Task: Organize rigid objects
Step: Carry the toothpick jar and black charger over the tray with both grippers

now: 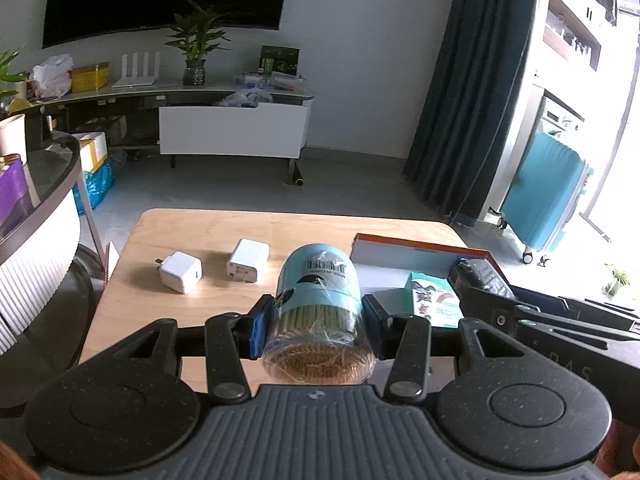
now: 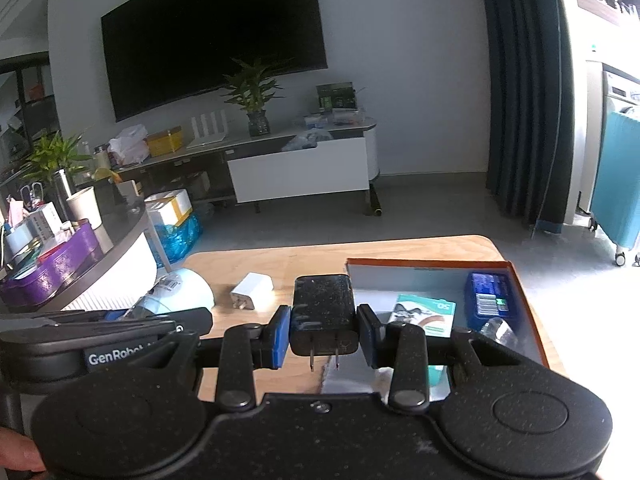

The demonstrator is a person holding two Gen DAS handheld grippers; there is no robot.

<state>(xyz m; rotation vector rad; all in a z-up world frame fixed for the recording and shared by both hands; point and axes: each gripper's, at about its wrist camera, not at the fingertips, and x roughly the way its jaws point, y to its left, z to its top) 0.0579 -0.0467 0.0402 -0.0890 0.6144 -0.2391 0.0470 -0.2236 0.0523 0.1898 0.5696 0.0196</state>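
Observation:
My left gripper (image 1: 318, 322) is shut on a light-blue toothpick jar (image 1: 320, 304), held on its side above the wooden table (image 1: 192, 312). Two white chargers (image 1: 182, 271) (image 1: 247, 260) lie on the table to its left. My right gripper (image 2: 323, 332) is shut on a black charger (image 2: 323, 312), prongs toward the camera, above the near left corner of the orange-rimmed box (image 2: 528, 312). In the box lie a teal-and-white packet (image 2: 426, 314) and a blue pack (image 2: 490, 294). One white charger (image 2: 253, 291) also shows in the right wrist view, with the jar (image 2: 180, 292) at the left.
A round side table (image 2: 120, 232) with a purple tin and cups stands at the left. A TV cabinet (image 1: 232, 128) with plants lies beyond the floor. A dark curtain (image 1: 472, 92) and a teal suitcase (image 1: 548, 196) stand at the right.

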